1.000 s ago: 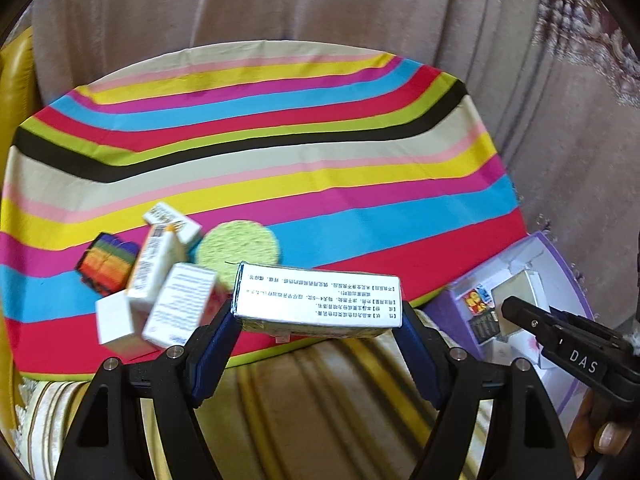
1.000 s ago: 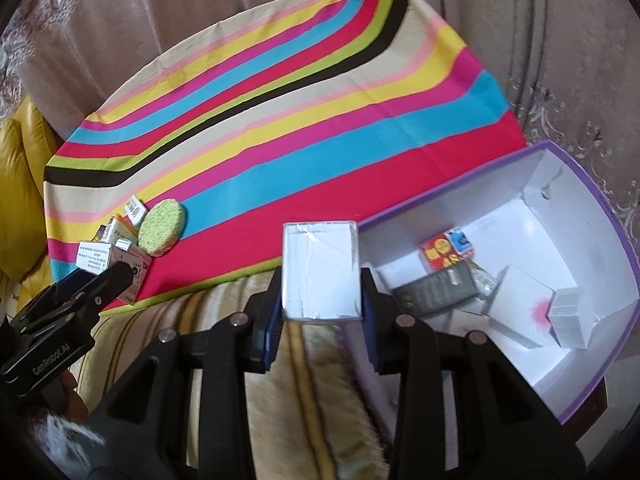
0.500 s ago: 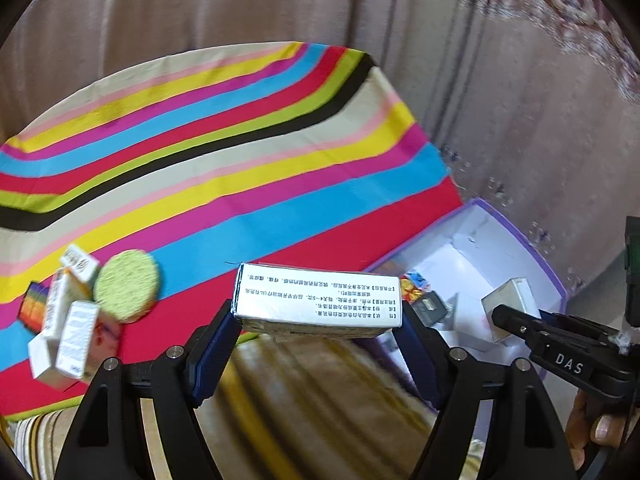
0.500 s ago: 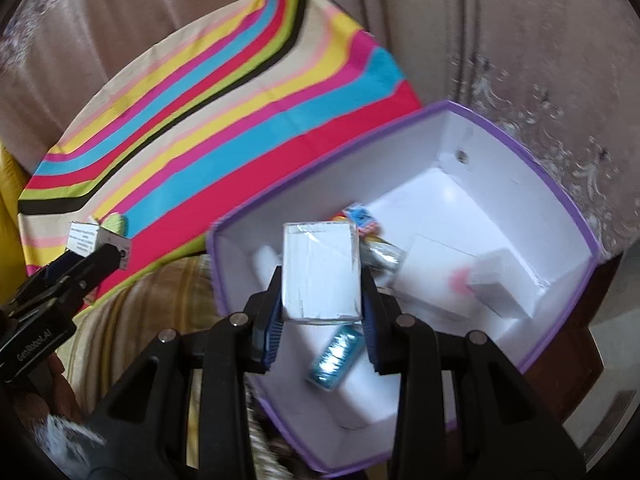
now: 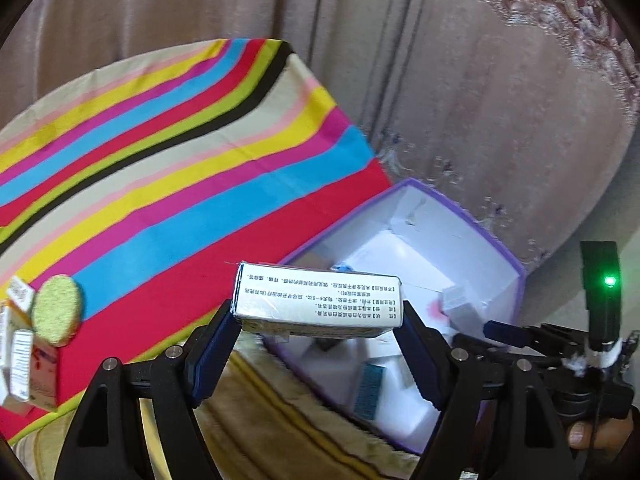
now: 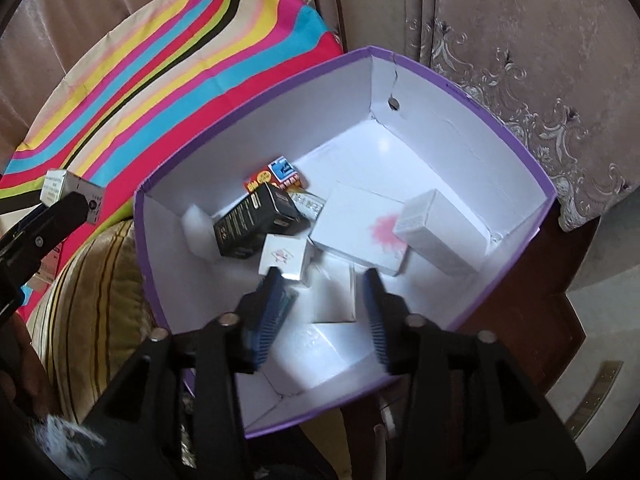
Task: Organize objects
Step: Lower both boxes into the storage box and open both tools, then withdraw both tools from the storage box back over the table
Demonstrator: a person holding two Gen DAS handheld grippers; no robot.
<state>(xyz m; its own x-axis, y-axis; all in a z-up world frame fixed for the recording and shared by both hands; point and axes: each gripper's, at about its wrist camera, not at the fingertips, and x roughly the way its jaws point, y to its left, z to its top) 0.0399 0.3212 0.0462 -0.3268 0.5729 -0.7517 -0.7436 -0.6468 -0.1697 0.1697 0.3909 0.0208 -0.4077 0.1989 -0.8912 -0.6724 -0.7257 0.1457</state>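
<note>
Long white carton printed with lines of black text [image 5: 316,304], clamped end to end between the blue pads of the left hand-held gripper [image 5: 318,334], held level in the air over the near edge of a purple-rimmed box [image 5: 516,276] with white inside walls. In the right wrist view, right hand-held gripper [image 6: 320,312] pointing steeply down into that same box, jaws opening, pads pressing on nothing, a small blurred white box [image 6: 334,296] showing between the pads. Lying on the box floor: a black carton [image 6: 256,220], a red and blue packet [image 6: 278,176], a flat white box with a pink blotch [image 6: 360,228], a tall white carton [image 6: 436,228], a little white cube [image 6: 284,258]. Beside the box, rainbow-striped cloth [image 5: 160,168] spread flat, carrying a round green sponge [image 5: 56,310] and a few more cartons [image 5: 24,360] at its left edge. Beige curtain [image 5: 480,100] behind.
</note>
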